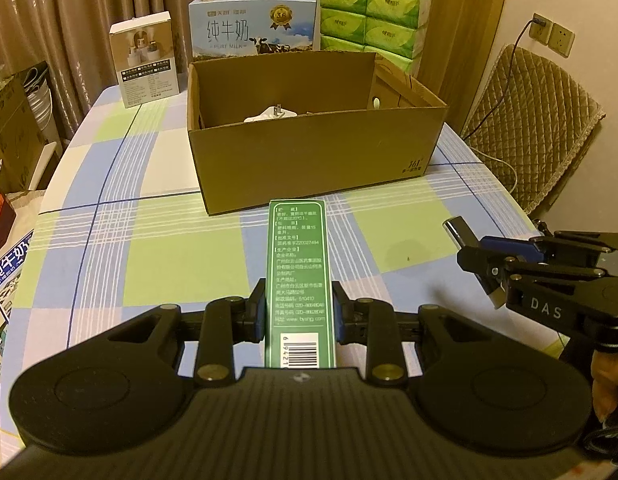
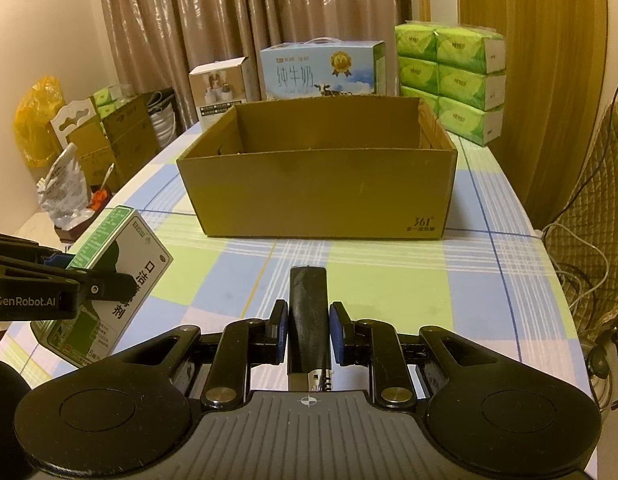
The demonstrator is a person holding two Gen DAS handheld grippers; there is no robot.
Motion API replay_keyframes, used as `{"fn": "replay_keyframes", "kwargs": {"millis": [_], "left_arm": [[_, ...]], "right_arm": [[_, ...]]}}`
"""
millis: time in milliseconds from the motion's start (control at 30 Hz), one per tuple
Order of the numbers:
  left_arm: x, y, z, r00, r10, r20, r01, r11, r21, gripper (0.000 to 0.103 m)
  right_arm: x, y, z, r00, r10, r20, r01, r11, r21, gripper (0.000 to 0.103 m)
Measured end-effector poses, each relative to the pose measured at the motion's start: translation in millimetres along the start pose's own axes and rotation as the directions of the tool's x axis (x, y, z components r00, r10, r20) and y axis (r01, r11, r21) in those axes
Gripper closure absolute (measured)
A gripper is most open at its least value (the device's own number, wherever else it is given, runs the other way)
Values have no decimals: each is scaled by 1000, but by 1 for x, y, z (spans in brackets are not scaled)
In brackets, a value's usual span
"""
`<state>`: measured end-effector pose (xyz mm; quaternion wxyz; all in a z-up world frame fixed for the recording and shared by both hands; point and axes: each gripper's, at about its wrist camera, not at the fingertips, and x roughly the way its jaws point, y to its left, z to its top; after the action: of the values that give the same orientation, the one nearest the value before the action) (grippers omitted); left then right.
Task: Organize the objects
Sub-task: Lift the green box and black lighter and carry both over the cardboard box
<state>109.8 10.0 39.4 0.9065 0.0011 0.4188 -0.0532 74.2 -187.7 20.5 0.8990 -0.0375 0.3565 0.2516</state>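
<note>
Above the checked tablecloth, the left gripper pinches a green box by its narrow sides. Beside it, the right gripper is clamped on a black lighter. Both hang just before the open cardboard box.

Two black hand-held grippers are held side by side, both angled forward and downward. The left gripper has its blue-padded fingers pressed against the sides of a green carton, which juts straight out ahead. The right gripper is clamped just as firmly – its fingers pinch a slim dark lighter pointing forward. Part of the person's right hand shows behind that gripper's body – only a sliver of it is visible.
</note>
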Motion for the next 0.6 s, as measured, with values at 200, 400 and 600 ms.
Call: {"fn": "replay_keyframes", "kwargs": {"millis": [200, 400, 600], "left_arm": [[0, 0, 1, 1000, 0, 1, 0, 1000, 1, 78], [0, -1, 4, 1000, -1, 1, 1, 1000, 4, 78], [0, -4, 12, 1000, -5, 10, 5, 1000, 19, 78]], "right_arm": [[0, 0, 0, 1000, 0, 0, 0, 1000, 0, 84], [0, -1, 2, 1000, -2, 1, 2, 1000, 1, 84], [0, -7, 13, 1000, -7, 10, 7, 1000, -4, 84]]}}
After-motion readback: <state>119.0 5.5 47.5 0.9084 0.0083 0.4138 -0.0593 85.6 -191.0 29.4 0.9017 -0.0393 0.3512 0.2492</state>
